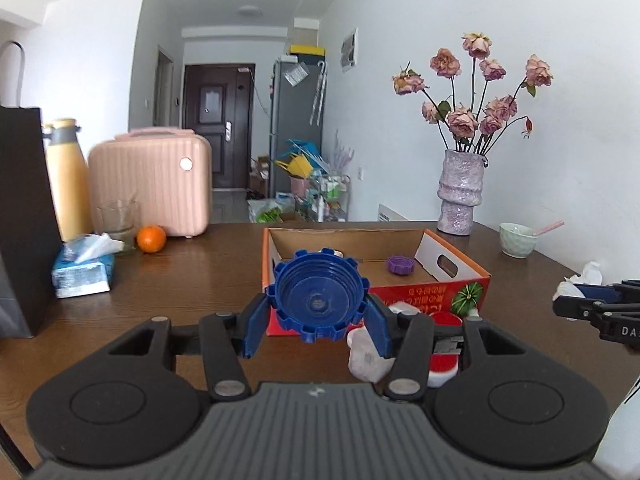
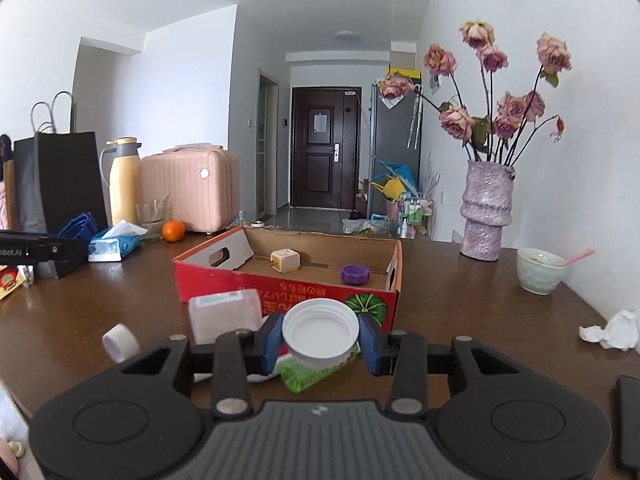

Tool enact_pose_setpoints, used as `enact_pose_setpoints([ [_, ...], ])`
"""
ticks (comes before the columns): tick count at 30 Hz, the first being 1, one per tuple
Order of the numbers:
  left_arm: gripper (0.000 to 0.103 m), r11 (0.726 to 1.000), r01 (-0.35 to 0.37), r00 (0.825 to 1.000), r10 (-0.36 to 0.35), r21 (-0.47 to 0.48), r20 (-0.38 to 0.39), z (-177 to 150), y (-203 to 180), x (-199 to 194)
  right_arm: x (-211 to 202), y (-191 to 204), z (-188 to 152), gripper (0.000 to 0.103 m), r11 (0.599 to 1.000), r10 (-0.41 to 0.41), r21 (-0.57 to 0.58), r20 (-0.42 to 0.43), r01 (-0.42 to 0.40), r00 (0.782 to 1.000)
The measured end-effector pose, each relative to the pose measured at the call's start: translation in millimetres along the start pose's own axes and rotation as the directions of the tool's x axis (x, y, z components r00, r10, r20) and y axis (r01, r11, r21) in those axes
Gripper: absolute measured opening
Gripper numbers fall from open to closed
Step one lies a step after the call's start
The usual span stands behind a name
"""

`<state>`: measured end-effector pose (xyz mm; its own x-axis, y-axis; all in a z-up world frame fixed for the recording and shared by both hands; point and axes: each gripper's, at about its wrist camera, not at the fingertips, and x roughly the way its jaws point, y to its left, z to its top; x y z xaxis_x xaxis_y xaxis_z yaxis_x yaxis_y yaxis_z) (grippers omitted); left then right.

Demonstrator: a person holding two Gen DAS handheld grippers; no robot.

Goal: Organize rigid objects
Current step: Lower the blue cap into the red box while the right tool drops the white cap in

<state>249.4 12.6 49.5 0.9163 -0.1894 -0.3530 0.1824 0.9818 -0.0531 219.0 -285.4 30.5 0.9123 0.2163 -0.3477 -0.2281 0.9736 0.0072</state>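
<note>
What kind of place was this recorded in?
Most likely a lived-in apartment: a wooden table with a vase of dried roses, a pink suitcase and a yellow thermos, with a hallway leading to a dark front door beside a fridge.

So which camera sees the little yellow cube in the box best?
The right wrist view: the yellow cube sits in plain sight on the box floor. In the left wrist view the blue cap hides nearly all of it.

Left wrist view: blue cap [image 1: 319, 296] hides the cardboard box [image 1: 440, 280] front-left wall; the cube inside shows only as a sliver. Right gripper [image 1: 596, 308] cut off at frame edge. White container [image 1: 366, 356] partly occluded by finger.
</note>
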Motion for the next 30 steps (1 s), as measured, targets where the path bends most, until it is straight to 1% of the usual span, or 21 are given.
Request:
enact_pose_setpoints([
  [3,0.052,0.999,0.016,0.998,-0.017,-0.028,-0.053,18.9,11.4,42.3,37.3,-14.4,16.1,0.039,0.998,0.044,0.037,-0.022,-0.043,0.999],
  [6,0.052,1.000,0.015,0.997,-0.015,0.002,-0.078,43.3,17.1,85.9,77.1,-23.2,36.0,0.039,0.997,0.075,0.038,-0.042,-0.074,0.996],
  [8,0.052,0.999,0.036,0.994,-0.034,0.015,-0.099,61.0,19.8,119.1,108.4,-27.8,51.9,0.039,0.996,0.088,0.037,-0.061,-0.086,0.994],
  [9,0.052,0.999,0.047,0.991,-0.046,0.008,-0.127,69.5,21.8,137.8,125.1,-30.4,60.0,0.039,0.995,0.093,0.036,-0.070,-0.090,0.993],
  [10,0.052,0.998,0.066,0.984,-0.065,0.004,-0.164,77.3,23.2,158.5,142.6,-32.9,68.0,0.039,0.995,0.095,0.037,-0.083,-0.092,0.992],
  [11,0.052,0.998,0.065,0.978,-0.065,-0.008,-0.197,83.3,24.8,178.8,161.1,-35.5,75.5,0.039,0.994,0.104,0.042,-0.101,-0.100,0.989],
  [12,0.052,0.999,0.044,0.973,-0.046,-0.015,-0.225,88.7,25.3,198.1,178.6,-38.7,82.4,0.039,0.992,0.117,0.060,-0.115,-0.111,0.986],
  [14,0.052,0.999,0.040,0.964,-0.036,0.009,-0.265,94.7,24.8,235.0,219.2,-45.3,96.2,0.039,0.983,0.160,0.120,-0.166,-0.141,0.973],
  [15,0.052,0.999,0.033,0.956,-0.028,0.010,-0.292,96.9,25.7,253.8,239.7,-48.9,101.9,0.039,0.976,0.177,0.162,-0.194,-0.146,0.965],
  [17,0.052,0.999,-0.008,0.936,0.020,0.036,-0.351,97.4,27.9,290.7,280.5,-53.2,113.8,0.039,0.964,0.204,0.217,-0.250,-0.151,0.946],
  [18,0.052,0.998,-0.038,0.927,0.055,0.053,-0.371,96.8,28.6,306.7,300.3,-53.2,117.9,0.039,0.964,0.198,0.230,-0.281,-0.135,0.939],
  [19,0.052,0.997,-0.055,0.915,0.074,0.059,-0.395,96.0,29.6,321.1,319.5,-54.3,121.3,0.039,0.961,0.196,0.248,-0.312,-0.120,0.930],
  [21,0.053,0.997,-0.050,0.900,0.068,0.051,-0.432,93.4,31.5,342.3,351.8,-58.1,122.8,0.040,0.946,0.203,0.311,-0.343,-0.093,0.917],
  [22,0.053,0.997,-0.054,0.892,0.069,0.046,-0.446,91.8,31.2,350.6,367.4,-58.8,121.2,0.040,0.939,0.208,0.335,-0.366,-0.081,0.907],
  [25,0.054,0.997,-0.060,0.878,0.078,0.053,-0.471,86.2,28.1,369.6,401.0,-54.7,111.9,0.041,0.937,0.183,0.350,-0.424,-0.026,0.887],
  [26,0.054,0.996,-0.069,0.874,0.088,0.056,-0.479,83.4,27.6,373.2,409.1,-52.9,109.0,0.040,0.938,0.186,0.346,-0.439,-0.025,0.879],
  [27,0.054,0.996,-0.071,0.869,0.090,0.057,-0.486,82.5,27.5,376.5,416.6,-51.8,106.0,0.041,0.942,0.180,0.335,-0.452,-0.020,0.874],
  [28,0.055,0.996,-0.064,0.869,0.084,0.057,-0.487,82.2,27.4,376.9,422.1,-51.3,103.2,0.046,0.948,0.149,0.318,-0.474,0.012,0.868],
  [29,0.058,0.996,-0.065,0.870,0.083,0.055,-0.485,83.0,27.4,375.1,424.9,-51.9,100.9,0.053,0.951,0.111,0.305,-0.495,0.052,0.862],
  [30,0.061,0.997,-0.061,0.873,0.079,0.052,-0.480,84.4,27.6,371.9,428.0,-51.1,99.6,0.064,0.955,0.086,0.288,-0.505,0.073,0.859],
])
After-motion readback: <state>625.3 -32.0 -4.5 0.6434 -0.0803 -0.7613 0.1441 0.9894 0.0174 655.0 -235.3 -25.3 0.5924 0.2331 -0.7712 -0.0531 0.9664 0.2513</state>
